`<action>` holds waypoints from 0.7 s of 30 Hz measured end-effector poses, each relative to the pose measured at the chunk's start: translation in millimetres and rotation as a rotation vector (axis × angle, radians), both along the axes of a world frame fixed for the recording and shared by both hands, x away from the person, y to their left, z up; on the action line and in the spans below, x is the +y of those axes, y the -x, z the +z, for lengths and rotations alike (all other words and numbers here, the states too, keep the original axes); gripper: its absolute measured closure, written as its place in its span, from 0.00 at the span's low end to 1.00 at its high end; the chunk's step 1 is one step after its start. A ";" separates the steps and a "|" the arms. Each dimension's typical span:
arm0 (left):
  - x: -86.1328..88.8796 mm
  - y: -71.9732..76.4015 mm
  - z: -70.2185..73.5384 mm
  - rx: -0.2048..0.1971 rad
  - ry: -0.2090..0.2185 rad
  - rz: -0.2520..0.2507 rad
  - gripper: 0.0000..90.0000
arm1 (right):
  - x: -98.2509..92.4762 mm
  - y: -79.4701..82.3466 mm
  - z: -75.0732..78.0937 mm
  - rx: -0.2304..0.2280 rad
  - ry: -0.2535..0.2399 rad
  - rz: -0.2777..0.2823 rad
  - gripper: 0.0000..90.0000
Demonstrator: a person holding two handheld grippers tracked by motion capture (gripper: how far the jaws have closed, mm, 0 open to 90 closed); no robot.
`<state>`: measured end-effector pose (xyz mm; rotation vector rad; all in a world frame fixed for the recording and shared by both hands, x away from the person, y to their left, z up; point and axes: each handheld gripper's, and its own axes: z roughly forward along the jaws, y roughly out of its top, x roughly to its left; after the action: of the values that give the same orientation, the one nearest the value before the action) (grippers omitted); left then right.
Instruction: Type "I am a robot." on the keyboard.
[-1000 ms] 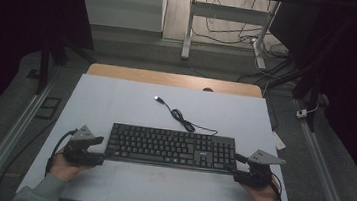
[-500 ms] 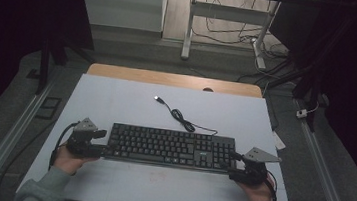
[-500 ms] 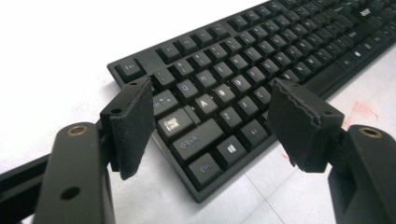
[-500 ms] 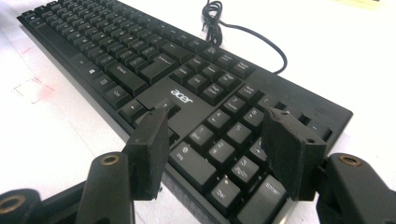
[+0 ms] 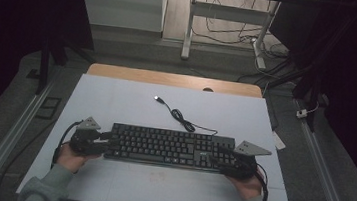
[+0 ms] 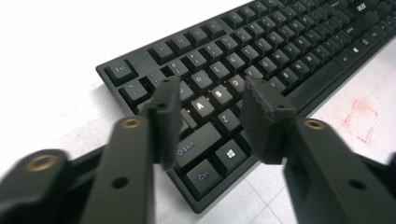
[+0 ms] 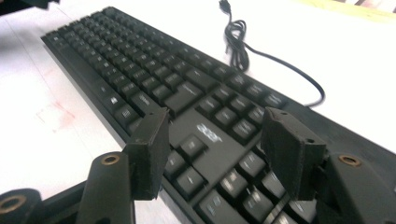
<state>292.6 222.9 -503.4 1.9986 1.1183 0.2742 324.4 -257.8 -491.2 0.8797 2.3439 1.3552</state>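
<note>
A black keyboard point(image 5: 171, 147) lies across the white table top, its cable point(image 5: 184, 121) curling back to a USB plug point(image 5: 157, 98). My left gripper point(image 5: 104, 140) reaches over the keyboard's left end. In the left gripper view its jaws point(image 6: 211, 93) hover above the keys point(image 6: 219, 93) near Shift and Ctrl; they have just been closing and stand half apart with nothing pinched between them. My right gripper point(image 5: 220, 160) reaches over the right end. The right gripper view has its jaws point(image 7: 215, 121) wide apart above the keyboard point(image 7: 187, 93), by the printed logo.
The white mat point(image 5: 116, 99) covers the table, with a wooden strip point(image 5: 169, 78) along the far edge. A faint red square mark point(image 6: 362, 114) is on the mat in front of the keyboard. A metal rail point(image 5: 8, 143) runs along the left side.
My right gripper has slid left, over the keyboard's right end. The left hand has barely shifted. The keyboard has stayed in place.
</note>
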 end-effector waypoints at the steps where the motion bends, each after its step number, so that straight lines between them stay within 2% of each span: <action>1: -0.1 -0.2 -1.1 0.002 -0.001 -0.004 0.67 | 0.0 0.0 0.0 0.000 0.000 0.000 0.47; 2: -0.1 -0.4 -2.2 0.005 -0.005 -0.007 0.72 | 5.4 -2.5 0.6 0.007 -0.009 0.005 0.48; 6: -1.2 -0.7 -5.0 0.011 -0.029 -0.016 0.80 | 14.5 -6.0 0.2 0.016 -0.018 0.011 0.48; 7: -1.7 -0.5 -5.4 0.010 -0.030 -0.017 0.86 | 20.7 -8.3 0.4 0.016 -0.009 0.020 0.48; 11: -3.3 1.0 -7.4 0.007 -0.053 -0.029 0.98 | 35.2 -12.6 3.0 0.018 -0.013 0.043 0.48; 21: -6.3 0.7 -13.3 0.014 -0.097 -0.029 0.99 | 73.6 -22.4 11.4 0.022 -0.008 0.083 0.49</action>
<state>291.9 216.5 -516.7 2.1027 1.1027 0.3055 346.8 -184.2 -479.8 0.8126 2.4178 1.3949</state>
